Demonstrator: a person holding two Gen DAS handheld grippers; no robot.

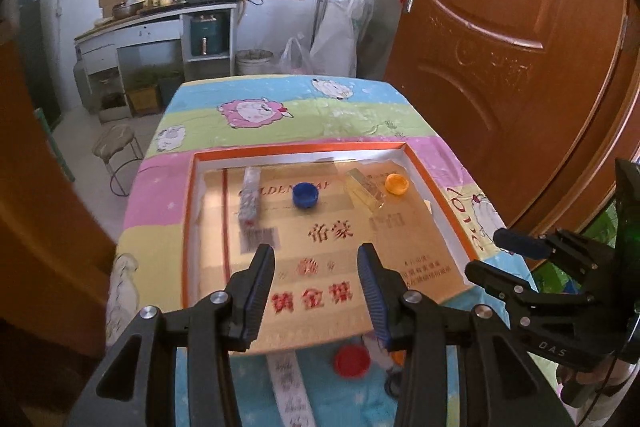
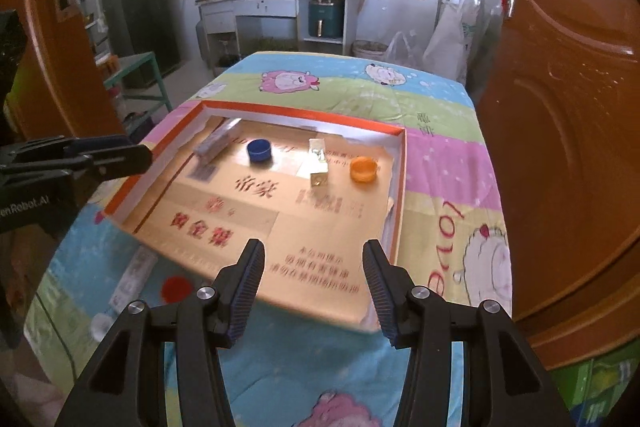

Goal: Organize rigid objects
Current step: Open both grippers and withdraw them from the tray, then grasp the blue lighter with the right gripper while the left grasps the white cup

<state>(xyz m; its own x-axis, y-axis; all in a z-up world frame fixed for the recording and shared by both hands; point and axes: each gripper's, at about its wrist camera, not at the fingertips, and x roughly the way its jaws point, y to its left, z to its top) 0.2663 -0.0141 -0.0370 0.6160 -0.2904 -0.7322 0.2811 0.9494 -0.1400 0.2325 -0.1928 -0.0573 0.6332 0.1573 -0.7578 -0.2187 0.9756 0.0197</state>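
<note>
A shallow orange-rimmed box [image 1: 188, 211] [image 2: 400, 183] lies on the table. In it are a blue cap [image 1: 305, 195] [image 2: 259, 150], an orange cap [image 1: 397, 183] [image 2: 363, 169], a clear gold-tinted block [image 1: 365, 189] [image 2: 318, 167] and a long patterned stick [image 1: 250, 195] [image 2: 218, 141]. A red cap [image 1: 352, 361] [image 2: 176, 287] and a white patterned stick [image 1: 290, 385] [image 2: 132, 277] lie on the cloth in front of the box. My left gripper [image 1: 316, 267] is open and empty above the box's near edge. My right gripper [image 2: 314, 263] is open and empty above the box's near right corner.
The table carries a sheep-patterned cloth [image 1: 280, 111] [image 2: 440, 163]. A brown door [image 1: 500, 39] [image 2: 568, 107] stands close on the right. A stool [image 1: 116, 143] and a kitchen counter [image 1: 160, 23] are beyond the table. The right gripper's body shows in the left wrist view [image 1: 560, 267].
</note>
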